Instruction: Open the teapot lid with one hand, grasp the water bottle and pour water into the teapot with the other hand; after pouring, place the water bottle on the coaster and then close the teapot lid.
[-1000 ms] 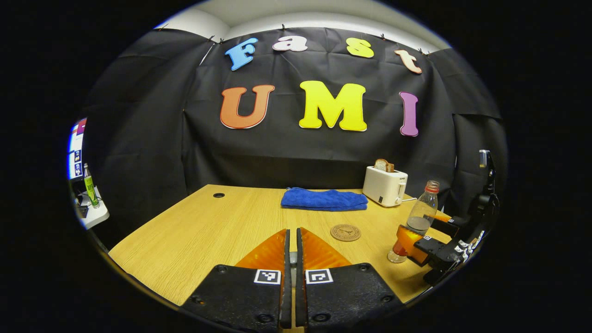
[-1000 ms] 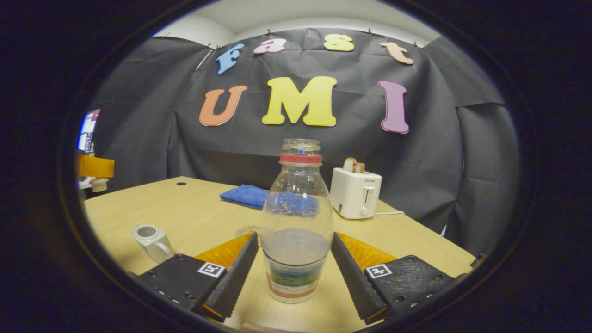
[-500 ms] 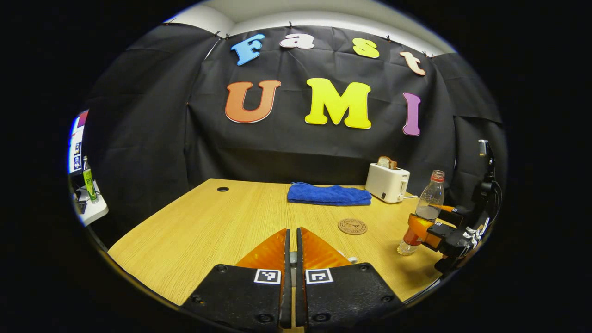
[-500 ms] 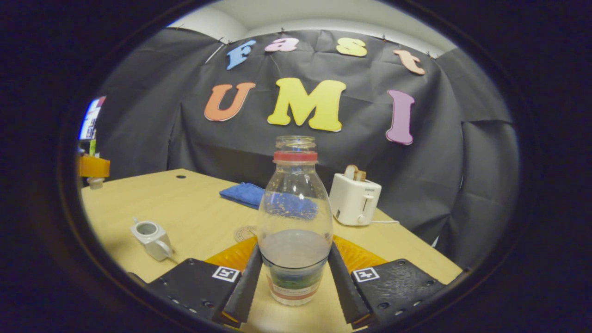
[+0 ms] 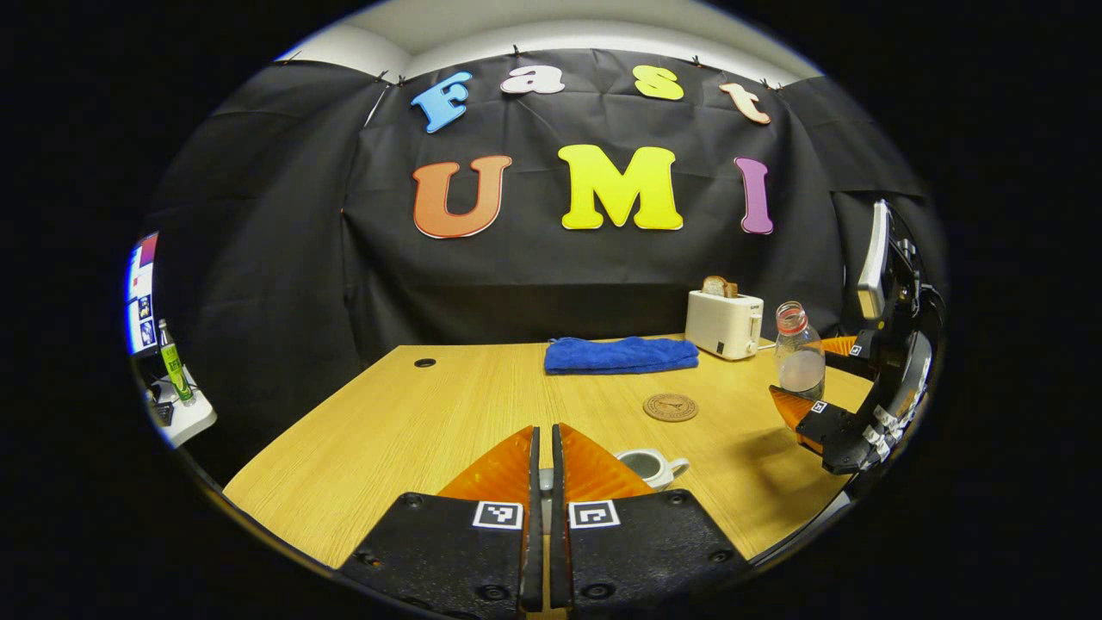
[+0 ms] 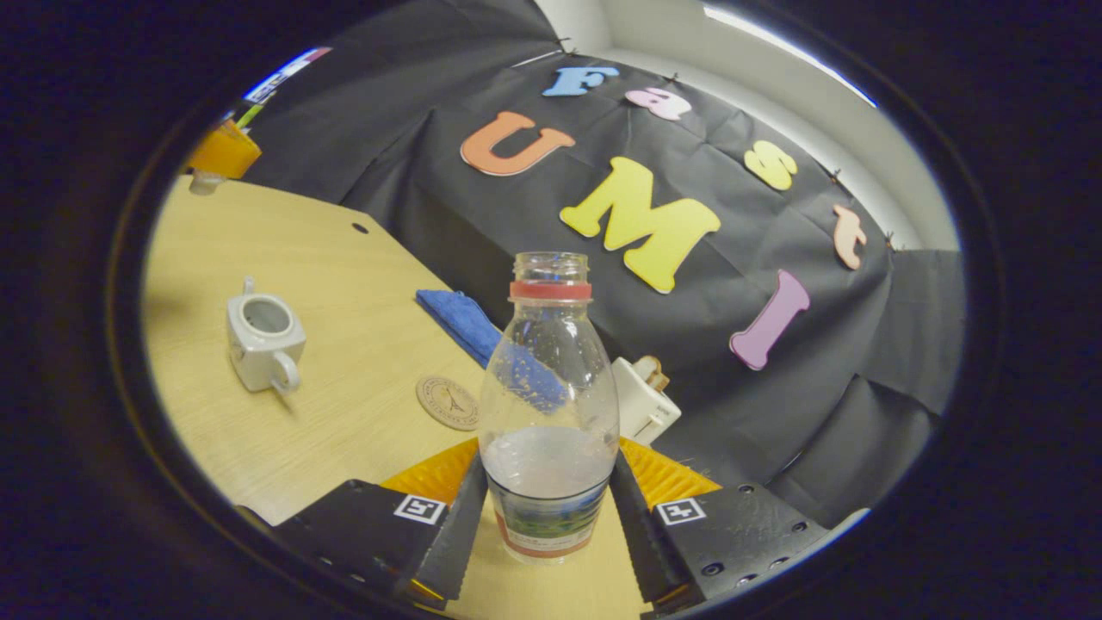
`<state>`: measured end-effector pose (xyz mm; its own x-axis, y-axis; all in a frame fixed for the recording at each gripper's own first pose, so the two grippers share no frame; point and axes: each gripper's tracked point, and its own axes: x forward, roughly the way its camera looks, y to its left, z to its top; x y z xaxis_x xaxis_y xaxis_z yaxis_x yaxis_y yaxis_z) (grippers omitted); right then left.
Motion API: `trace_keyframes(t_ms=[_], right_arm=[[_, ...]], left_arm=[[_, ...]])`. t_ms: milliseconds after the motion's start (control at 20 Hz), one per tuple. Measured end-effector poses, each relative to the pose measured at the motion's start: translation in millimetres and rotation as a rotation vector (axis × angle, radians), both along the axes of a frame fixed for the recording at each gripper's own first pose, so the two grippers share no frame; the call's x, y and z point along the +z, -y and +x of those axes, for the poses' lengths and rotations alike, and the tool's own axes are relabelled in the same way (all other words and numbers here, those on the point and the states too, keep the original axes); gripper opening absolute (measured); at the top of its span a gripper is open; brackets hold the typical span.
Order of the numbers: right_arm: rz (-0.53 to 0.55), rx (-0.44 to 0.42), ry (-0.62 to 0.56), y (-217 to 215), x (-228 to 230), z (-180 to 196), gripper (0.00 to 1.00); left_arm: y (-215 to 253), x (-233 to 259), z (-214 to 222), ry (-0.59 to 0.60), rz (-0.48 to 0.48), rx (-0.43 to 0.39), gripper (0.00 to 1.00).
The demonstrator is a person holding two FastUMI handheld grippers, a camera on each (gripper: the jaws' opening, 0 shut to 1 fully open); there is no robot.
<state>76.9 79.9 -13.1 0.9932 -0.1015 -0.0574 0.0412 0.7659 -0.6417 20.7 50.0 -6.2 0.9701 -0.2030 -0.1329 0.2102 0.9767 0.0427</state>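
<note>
lid off teapot (image 6: 263,340) | right gripper (image 6: 547,508) jaws clamp bottle (image 6: 548,405), lifted right of teapot | left gripper (image 5: 541,465) jaws pinched on lid, judging by the open teapot | pouring, coaster (image 6: 448,402), closing left

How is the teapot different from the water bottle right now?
The teapot is white and you cannot see through it; the water bottle is clear, with water low inside. The teapot is squat with a handle; the bottle is tall and narrow-necked. The teapot sits free on the table; the bottle is squeezed in the right tongs. Both are open on top.
</note>
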Motion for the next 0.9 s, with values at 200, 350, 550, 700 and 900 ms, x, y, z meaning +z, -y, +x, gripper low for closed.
trace_keyframes(t_ms=[200,350,550,700,900], right_arm=[[-0.173,-0.008,-0.005,-19,-9,0,0.75],[-0.279,0.005,0.001,-35,-13,5,0.75],[-0.373,0.021,0.006,-52,-14,8,0.75],[-0.485,0.022,0.03,-61,-14,9,0.75],[-0.576,0.034,0.034,-71,-18,9,0.74]], left_arm=[[-11,-9,2,-0.022,-0.028,0.007,0.06],[-21,-16,3,-0.026,-0.027,0.015,0.06],[-35,-30,6,-0.055,-0.045,0.039,0.06],[-44,-36,7,-0.057,-0.049,0.052,0.06],[-46,-39,7,-0.052,-0.037,0.046,0.06]])
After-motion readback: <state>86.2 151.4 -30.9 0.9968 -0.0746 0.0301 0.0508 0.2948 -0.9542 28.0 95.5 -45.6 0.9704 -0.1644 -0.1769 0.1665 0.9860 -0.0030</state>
